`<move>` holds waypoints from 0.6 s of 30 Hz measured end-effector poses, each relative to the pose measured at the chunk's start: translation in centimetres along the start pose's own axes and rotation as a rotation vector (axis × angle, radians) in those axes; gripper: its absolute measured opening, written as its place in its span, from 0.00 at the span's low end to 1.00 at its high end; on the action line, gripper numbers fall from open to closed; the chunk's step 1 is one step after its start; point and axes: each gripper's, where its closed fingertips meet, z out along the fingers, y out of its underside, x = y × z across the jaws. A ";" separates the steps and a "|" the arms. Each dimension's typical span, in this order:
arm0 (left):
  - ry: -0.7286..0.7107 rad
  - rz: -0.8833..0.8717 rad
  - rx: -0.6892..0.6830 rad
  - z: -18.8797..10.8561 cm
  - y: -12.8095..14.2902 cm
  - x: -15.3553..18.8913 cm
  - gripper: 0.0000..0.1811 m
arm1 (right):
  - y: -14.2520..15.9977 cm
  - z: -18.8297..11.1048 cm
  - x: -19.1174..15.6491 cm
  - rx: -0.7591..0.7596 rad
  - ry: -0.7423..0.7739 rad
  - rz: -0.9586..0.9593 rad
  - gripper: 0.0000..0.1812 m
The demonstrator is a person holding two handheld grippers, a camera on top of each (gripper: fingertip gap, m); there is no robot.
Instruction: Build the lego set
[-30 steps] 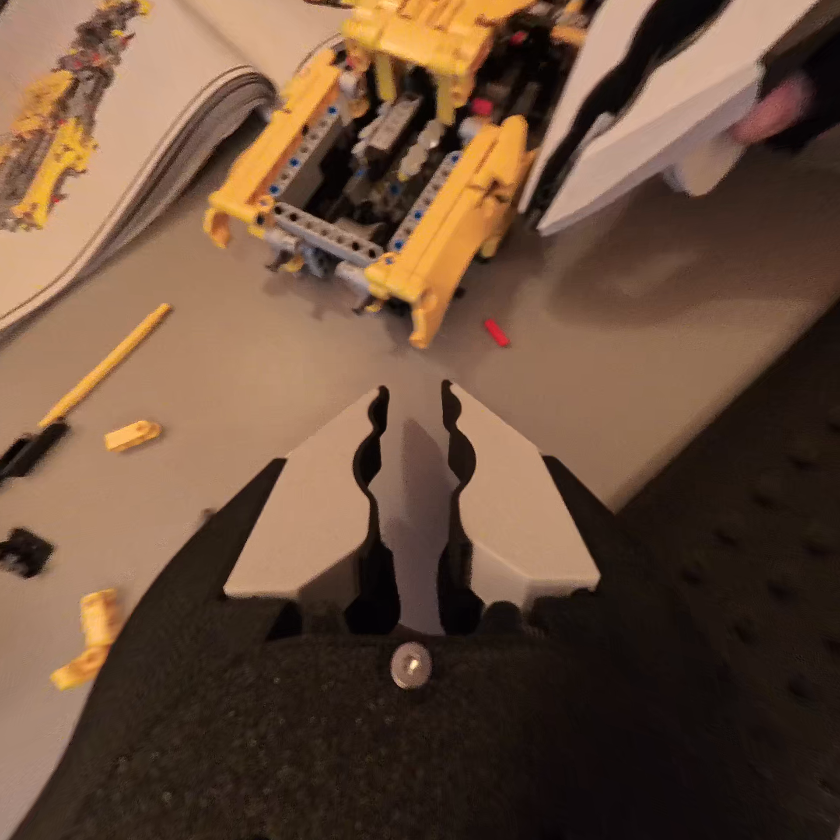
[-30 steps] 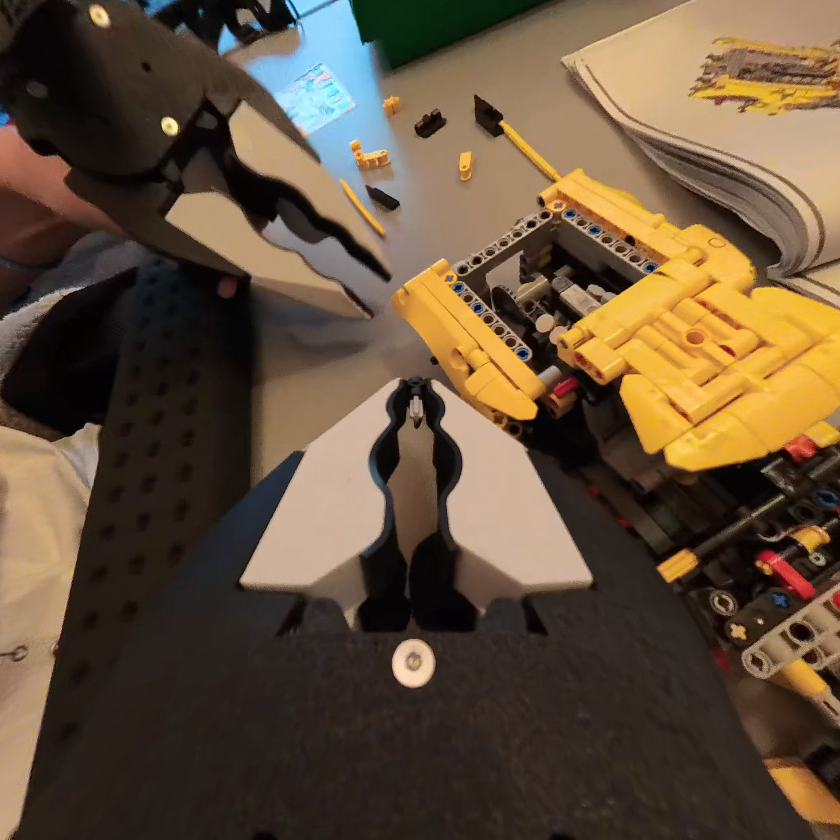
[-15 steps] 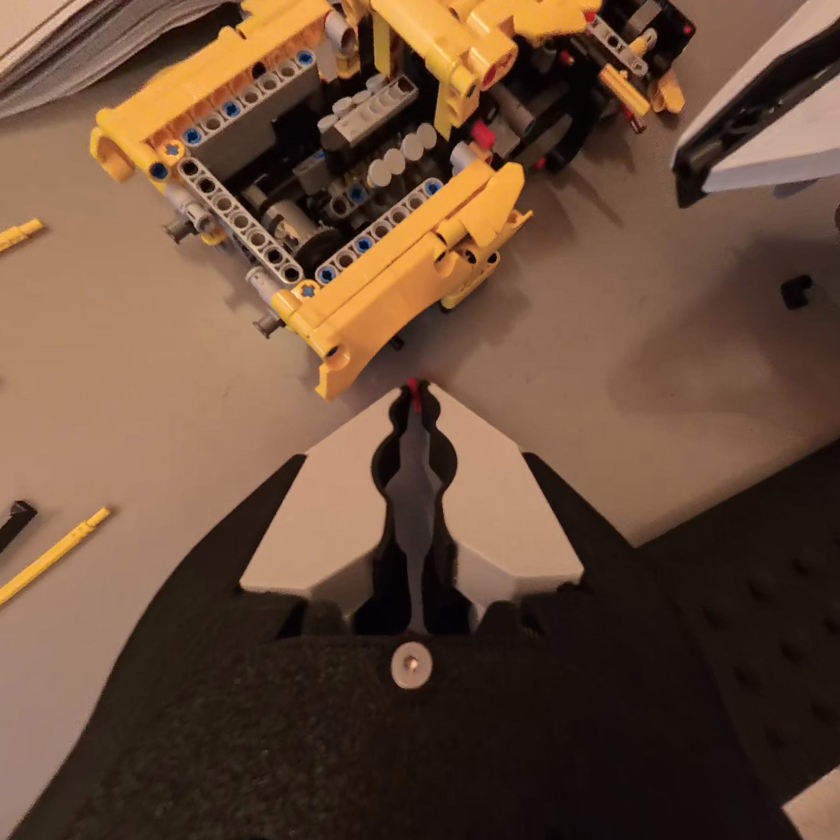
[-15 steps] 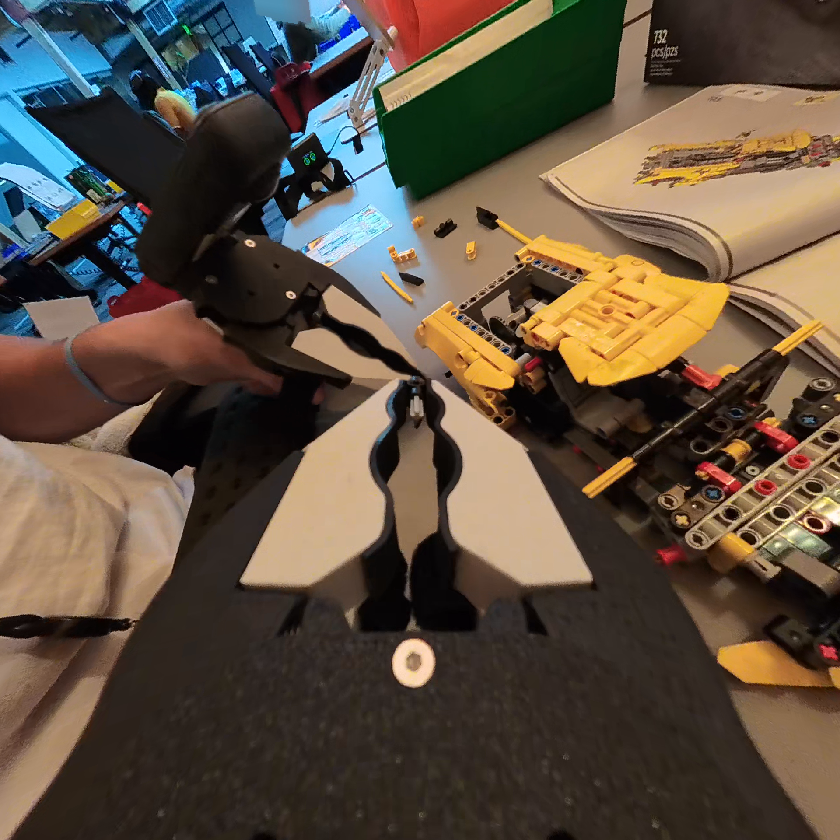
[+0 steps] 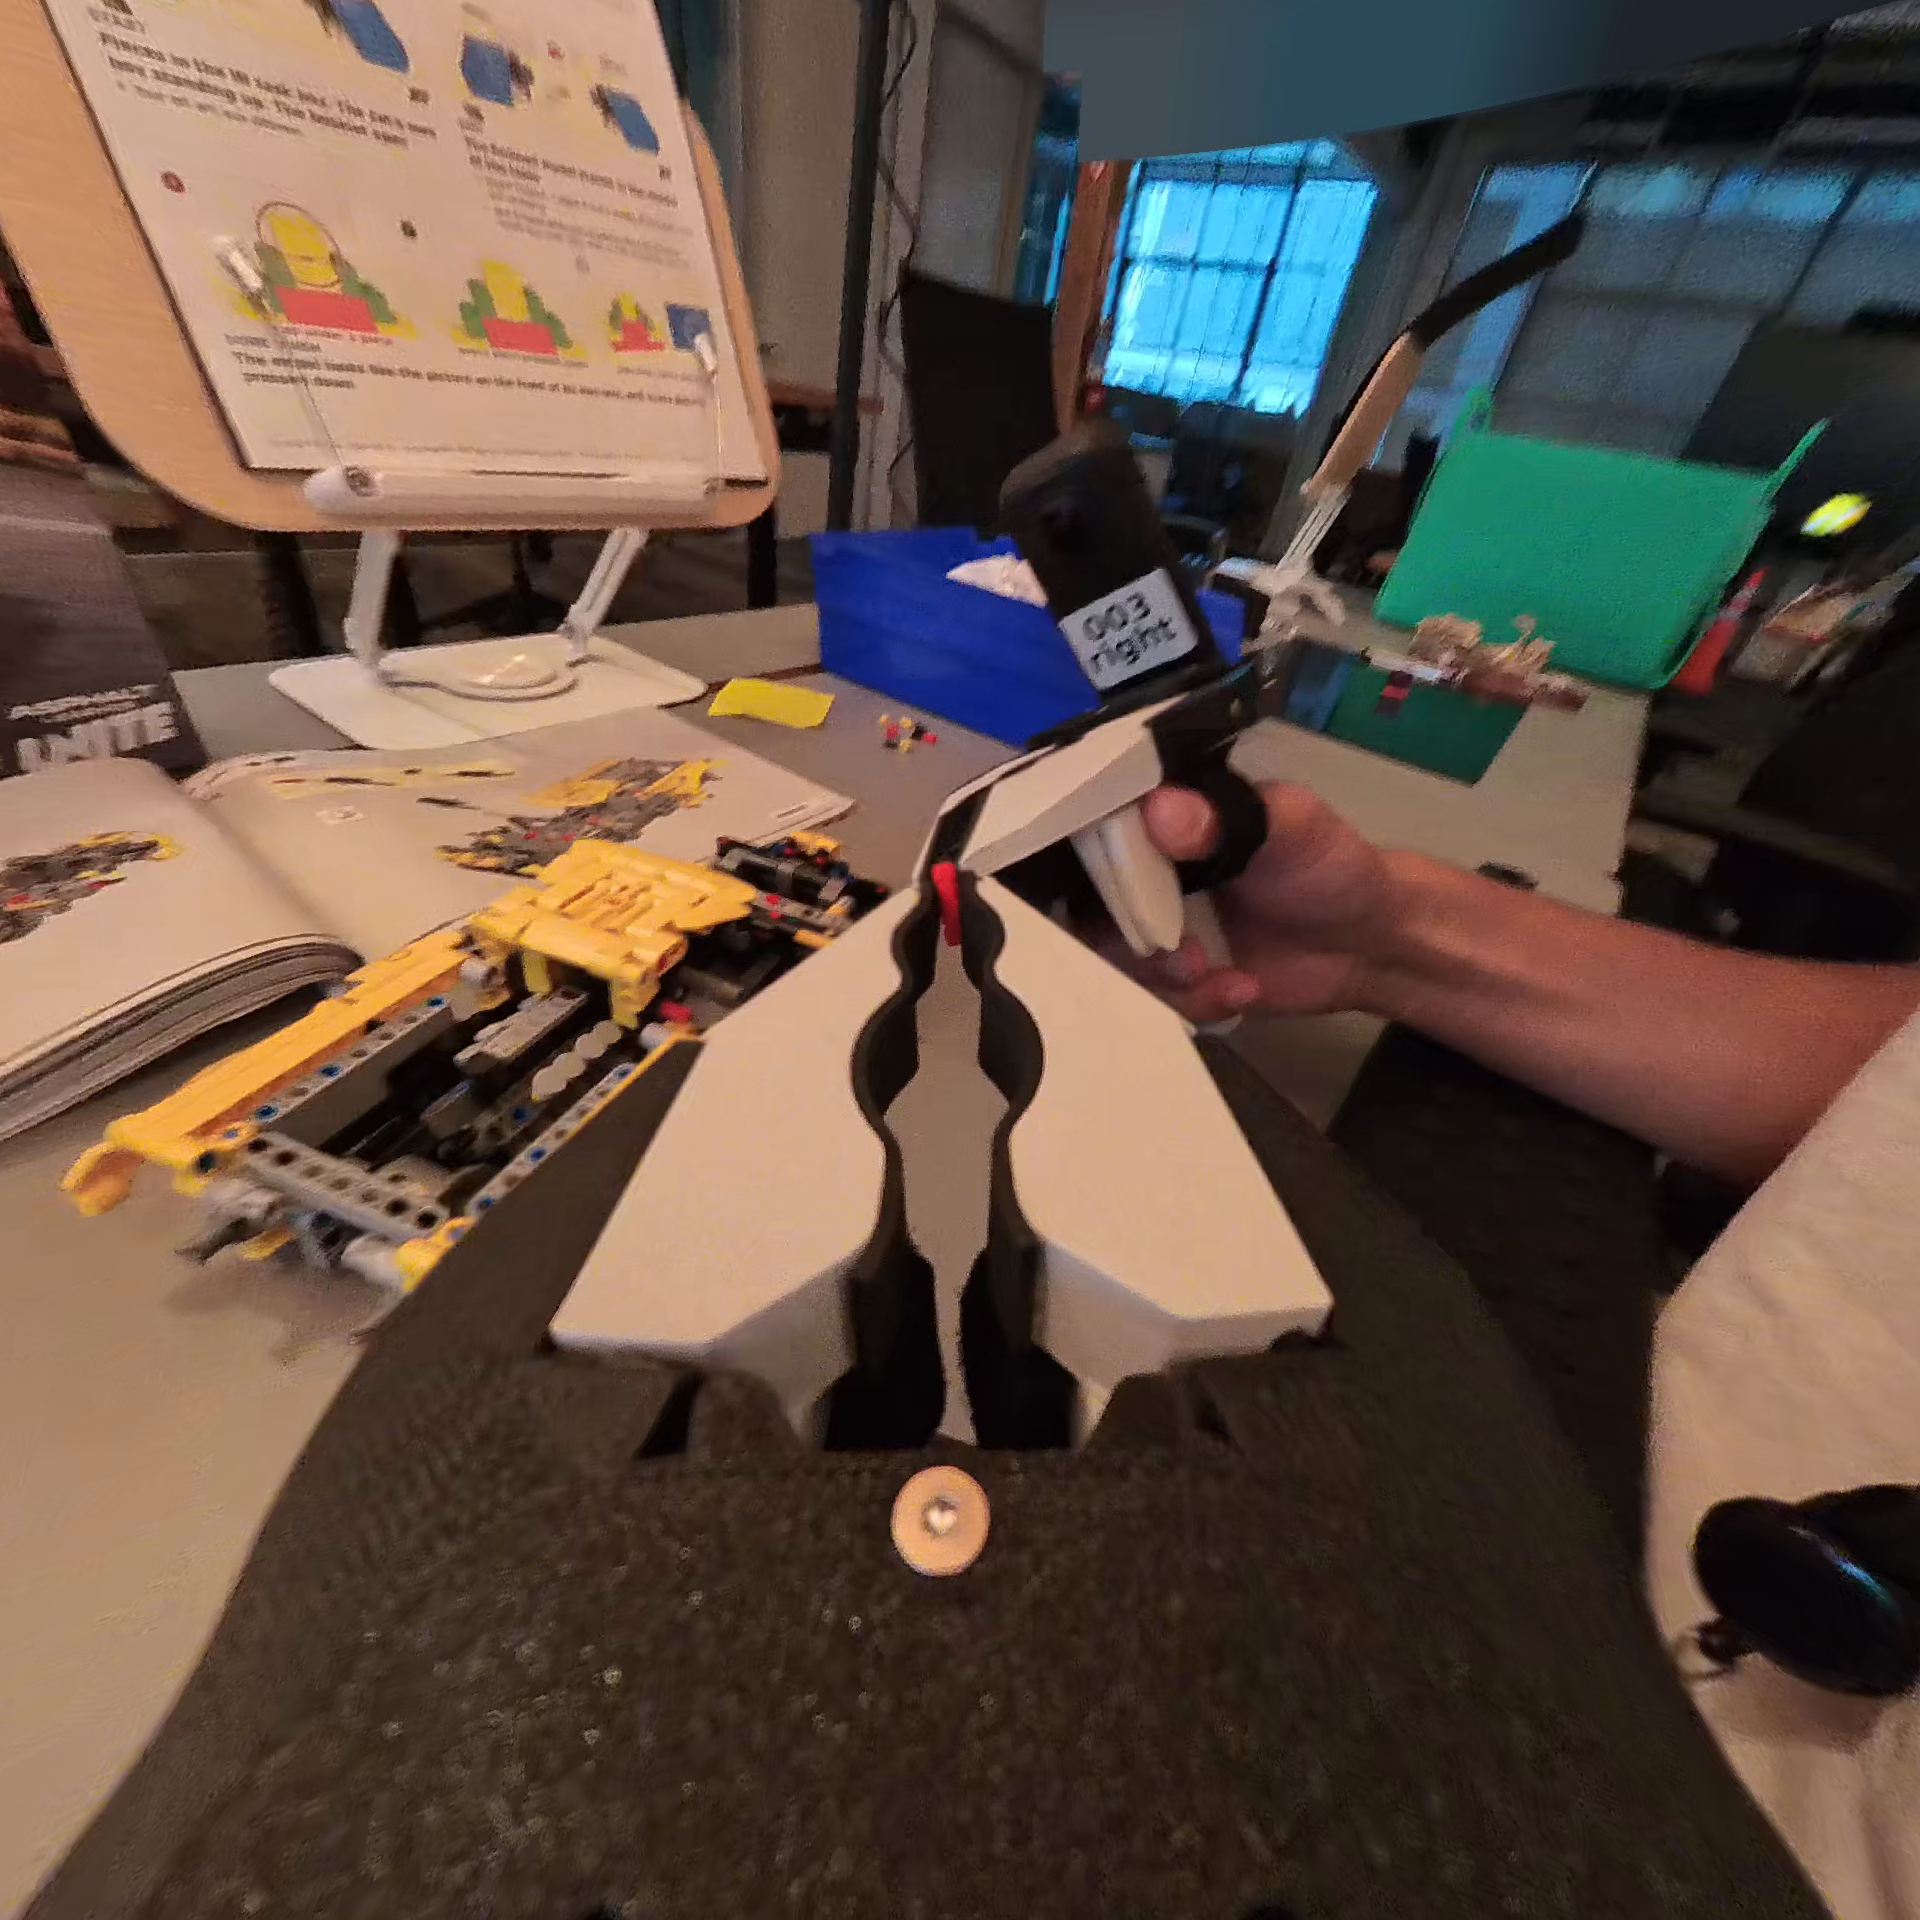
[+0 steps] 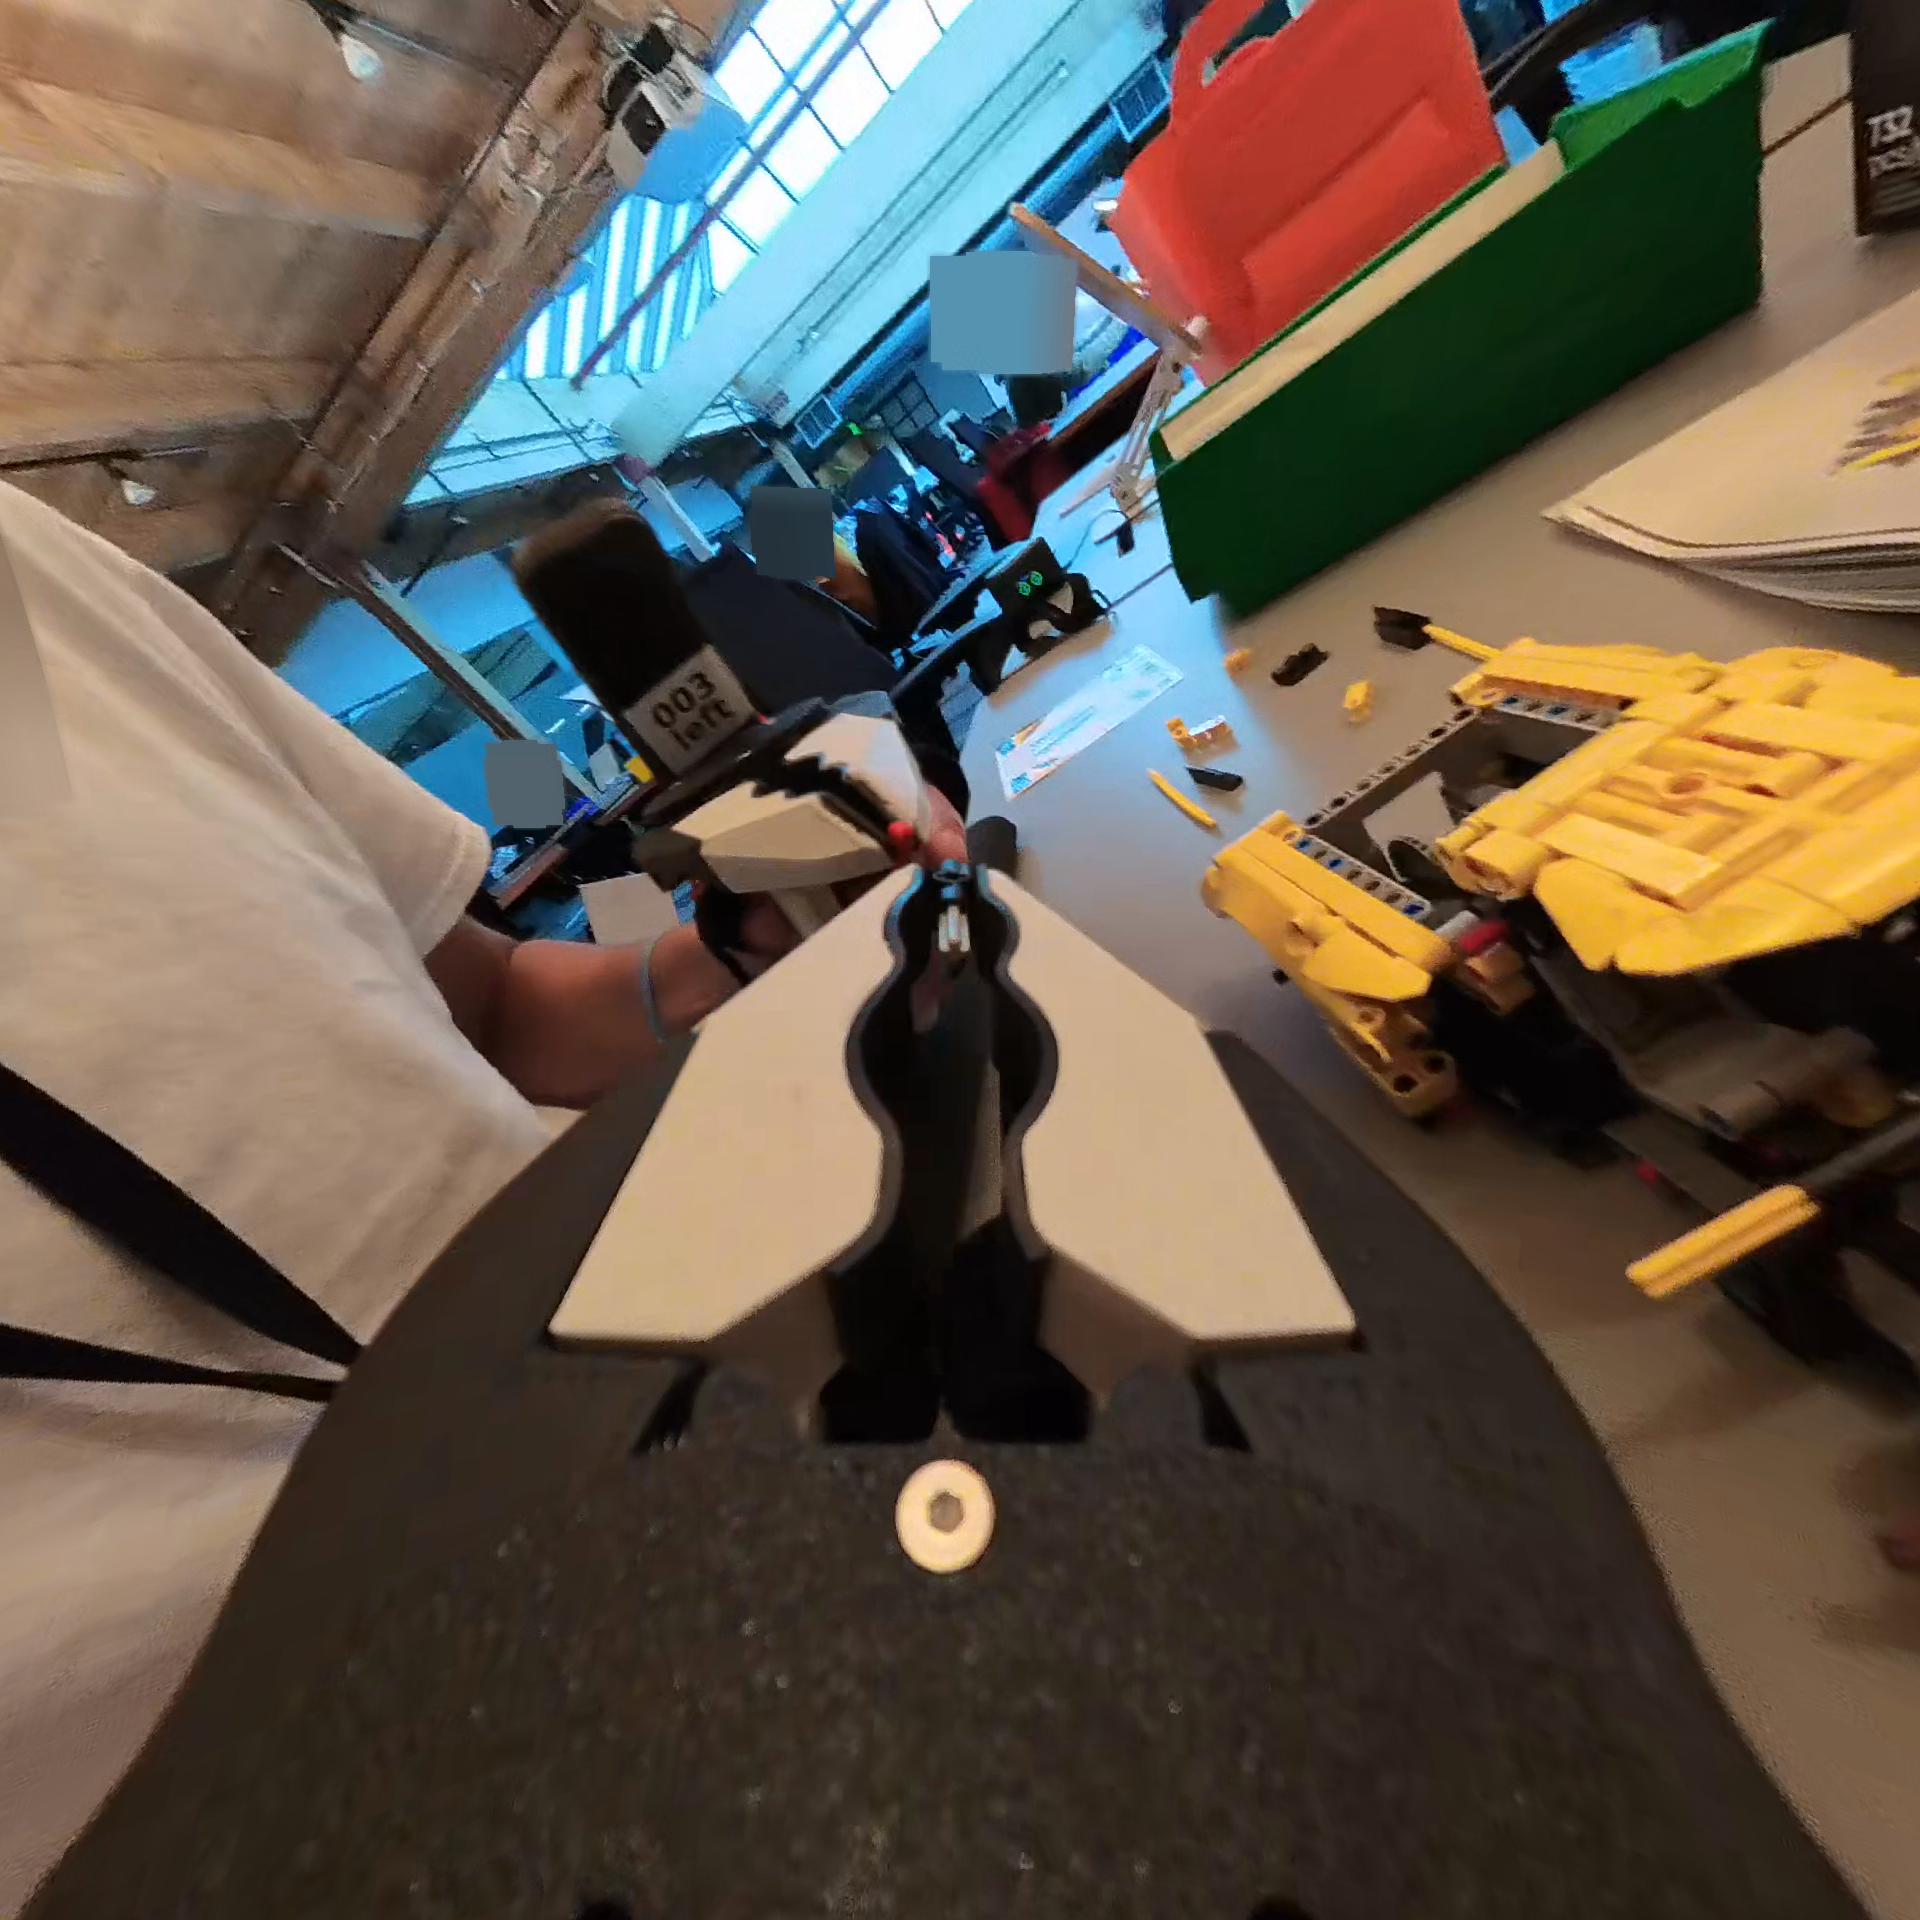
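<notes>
red pin pinched in left gripper – right gripper pinches small grey piece, tips near-touching, yellow model left.

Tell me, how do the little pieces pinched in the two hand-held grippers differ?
The left gripper holds a small red pin; the right gripper holds a small grey-and-black pin. The red pin sits at the very tips, while the grey-and-black pin sits slightly deeper between the fingers. Both are tiny, both are clamped, and both are held in the air, tip to tip, beside the yellow model.
</notes>
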 end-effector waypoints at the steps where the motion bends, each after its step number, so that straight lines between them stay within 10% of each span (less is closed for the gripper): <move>1: 0.022 -0.033 0.025 -0.1 -0.2 0.2 0.02 | 0.1 0.1 -0.2 -0.003 -0.011 -0.002 0.03; 18: 0.218 -0.367 0.209 -0.5 -1.2 0.6 0.02 | -1.6 1.1 -2.4 0.156 -0.230 0.147 0.03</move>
